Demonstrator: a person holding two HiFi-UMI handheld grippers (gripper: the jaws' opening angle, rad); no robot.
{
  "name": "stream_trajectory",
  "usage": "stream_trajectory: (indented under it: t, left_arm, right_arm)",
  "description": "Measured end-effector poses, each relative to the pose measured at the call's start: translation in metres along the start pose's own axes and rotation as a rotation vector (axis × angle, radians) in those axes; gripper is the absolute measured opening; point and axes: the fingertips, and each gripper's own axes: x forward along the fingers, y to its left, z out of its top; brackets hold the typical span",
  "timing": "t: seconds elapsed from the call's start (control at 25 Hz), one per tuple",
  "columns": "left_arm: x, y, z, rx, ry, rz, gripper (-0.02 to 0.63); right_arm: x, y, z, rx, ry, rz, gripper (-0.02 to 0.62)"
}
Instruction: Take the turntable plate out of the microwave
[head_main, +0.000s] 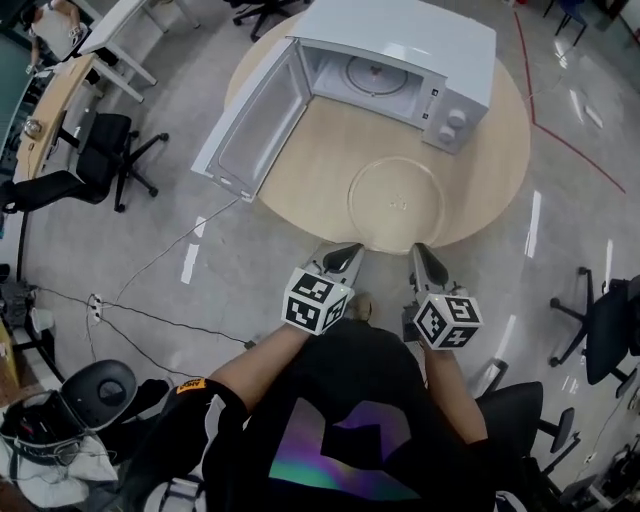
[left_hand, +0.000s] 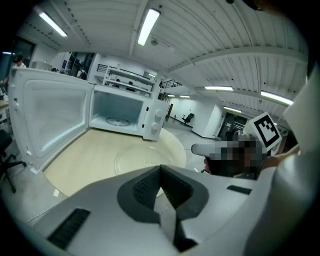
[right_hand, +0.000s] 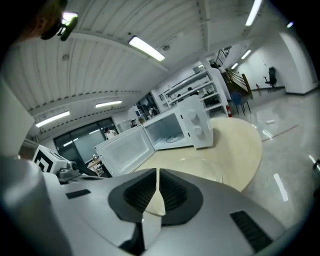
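Observation:
The clear glass turntable plate (head_main: 395, 203) lies flat on the round wooden table (head_main: 300, 190), in front of the white microwave (head_main: 420, 45). The microwave door (head_main: 250, 125) hangs wide open to the left, and only the roller ring (head_main: 375, 75) shows in the cavity. My left gripper (head_main: 345, 256) and right gripper (head_main: 428, 260) are side by side just off the table's near edge, close to the person's body, both shut and empty. In the left gripper view the plate (left_hand: 145, 159) lies beyond the shut left gripper (left_hand: 161, 187). In the right gripper view the plate (right_hand: 200, 167) lies past the shut right gripper (right_hand: 157, 192).
Black office chairs stand at the left (head_main: 105, 150) and at the right (head_main: 600, 330). A cable (head_main: 160, 260) runs over the floor from the table to a power strip. Desks stand at the upper left.

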Motion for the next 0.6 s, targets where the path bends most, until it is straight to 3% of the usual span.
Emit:
stream_trajectory:
  t: [0.2,0.4,0.6]
  left_arm:
    - [-0.044,0.001,0.016,0.003,-0.09,0.082,0.047]
    - [-0.078,0.007,0.018,-0.015,-0.133,0.157,0.046]
    - [-0.102,0.014,0.017,-0.009,-0.152,0.18,0.046]
  right_arm:
    - [-0.009,0.029,0.016,-0.134,-0.048,0.042,0.018]
    - [-0.015,0.057,0.024,-0.159,-0.082,0.097,0.018]
    - [-0.019,0.076,0.028,-0.161,-0.099,0.117,0.018]
